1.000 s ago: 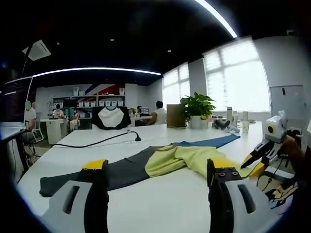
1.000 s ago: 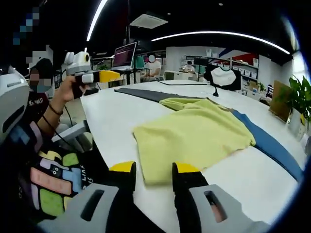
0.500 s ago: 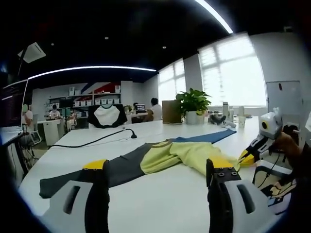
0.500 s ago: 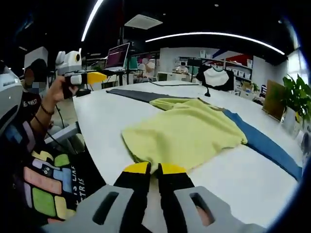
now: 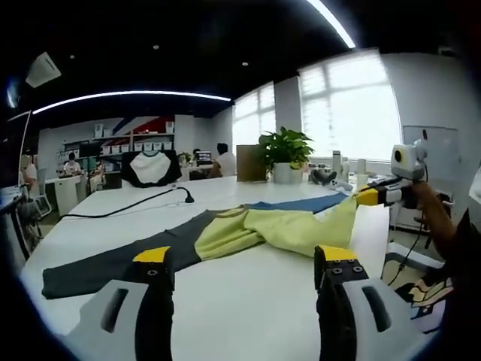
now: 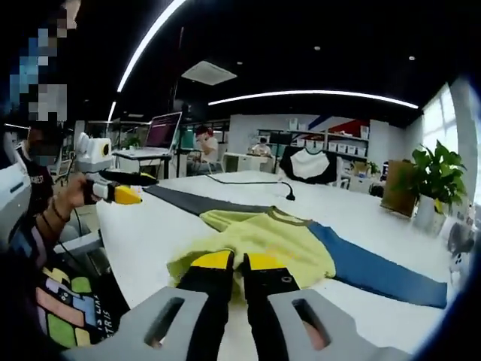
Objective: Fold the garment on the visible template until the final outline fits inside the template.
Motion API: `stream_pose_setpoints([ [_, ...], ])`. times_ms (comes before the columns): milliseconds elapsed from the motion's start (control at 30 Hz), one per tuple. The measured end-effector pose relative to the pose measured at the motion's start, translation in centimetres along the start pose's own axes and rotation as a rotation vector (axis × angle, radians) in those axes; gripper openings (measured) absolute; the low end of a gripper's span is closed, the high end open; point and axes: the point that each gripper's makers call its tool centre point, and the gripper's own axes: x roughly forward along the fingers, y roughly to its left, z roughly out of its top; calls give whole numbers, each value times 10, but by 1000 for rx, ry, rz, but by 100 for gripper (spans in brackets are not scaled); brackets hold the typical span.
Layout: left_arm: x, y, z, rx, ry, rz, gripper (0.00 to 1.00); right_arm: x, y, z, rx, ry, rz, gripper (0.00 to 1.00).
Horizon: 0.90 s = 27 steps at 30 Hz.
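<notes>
- Left gripper (image 5: 244,259): fingers wide apart and holding nothing, hovering above the bare white worktop (image 5: 255,293); seen from the right gripper view at about 9 o'clock, held in a hand off the worktop's near edge.
- Template (image 5: 113,259): a long flat strip across the worktop, dark grey at the left end, blue (image 6: 376,271) at the far right end, lying under the garment.
- Garment (image 5: 278,229), yellow-green: in the middle of the template, bunched and partly doubled over, its collar edge toward 10 o'clock in the left gripper view; one hem corner lifted off the worktop toward 3 o'clock.
- Right gripper (image 6: 233,261): fingers pinched together on that lifted hem of the garment, cloth draping away from the tips; visible in the left gripper view at about 3 o'clock with the yellow cloth rising to it.
- Step in hand, judged: an early fold, right side raised for carrying over the body.
- Next move, judged: carry the pinched hem across toward 9 o'clock, lay it flat within the strip, then release; left gripper likely needed to pin or take the opposite edge so the body does not drag.
- Background: cable, potted plant, desks and people well apart from the work.
</notes>
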Motion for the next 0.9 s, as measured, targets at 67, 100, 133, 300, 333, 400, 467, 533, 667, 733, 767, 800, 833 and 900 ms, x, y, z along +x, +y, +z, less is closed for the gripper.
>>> stream_pose_setpoints([
  [67, 5, -9, -1, -2, 0, -25, 78, 1, -9, 10, 0, -15, -12, 3],
  [100, 7, -13, -3, 1, 6, -36, 78, 2, -13, 16, -7, -25, -19, 3],
  [133, 10, -17, -5, 2, 14, -47, 77, 2, -16, 19, -8, -29, -21, 3],
  [300, 16, -34, -11, 8, 36, -91, 73, 4, -24, 34, -41, -44, -14, 3],
  [333, 18, -36, -12, 8, 39, -95, 73, 5, -25, 36, -46, -44, -13, 3],
  [400, 22, -44, -14, 5, 47, -111, 73, 6, -27, 40, -62, -44, -16, 3],
  [467, 26, -55, -14, 1, 47, -133, 73, 7, -29, 44, -68, -45, -15, 3],
  [533, 32, -69, -15, 2, 41, -158, 76, 9, -30, 49, -79, -51, -16, 3],
  [667, 43, -94, -21, -24, 51, -219, 73, 13, -33, 59, -90, -62, -14, 3],
  [733, 46, -100, -25, -28, 65, -228, 73, 15, -35, 62, -98, -64, -14, 3],
  [767, 48, -104, -28, -25, 74, -237, 72, 16, -36, 63, -100, -63, -15, 3],
  [800, 49, -107, -29, -26, 79, -244, 71, 16, -37, 65, -101, -64, -19, 3],
  [833, 51, -111, -30, -28, 83, -257, 70, 16, -40, 67, -96, -68, -28, 3],
  [900, 54, -118, -30, -24, 86, -281, 66, 16, -43, 69, -89, -66, -36, 3],
])
